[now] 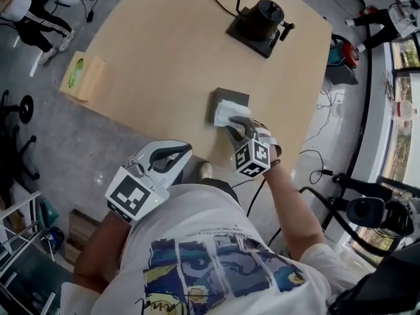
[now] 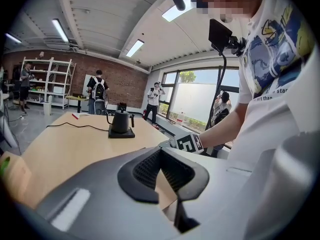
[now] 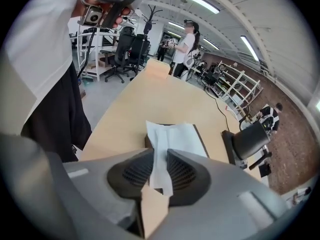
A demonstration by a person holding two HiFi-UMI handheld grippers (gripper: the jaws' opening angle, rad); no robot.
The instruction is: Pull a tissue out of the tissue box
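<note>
A dark grey tissue box (image 1: 231, 98) sits on the wooden table (image 1: 164, 51) near its front edge, and a white tissue (image 1: 228, 113) stands out of its top. My right gripper (image 1: 237, 128) reaches down to it from the near side. In the right gripper view the tissue (image 3: 172, 136) runs up from the box (image 3: 201, 140) as a folded strip between the two black pads, and my right gripper (image 3: 160, 170) is shut on that strip. My left gripper (image 1: 186, 149) hangs off the table's near edge at the person's side. Its jaws (image 2: 161, 151) meet at the tips with nothing in them.
A black kettle on its base (image 1: 261, 20) stands at the far side of the table, a cable trailing from it. A light wooden tissue box (image 1: 82, 76) sits at the table's left edge. Other people and shelving stand around the room.
</note>
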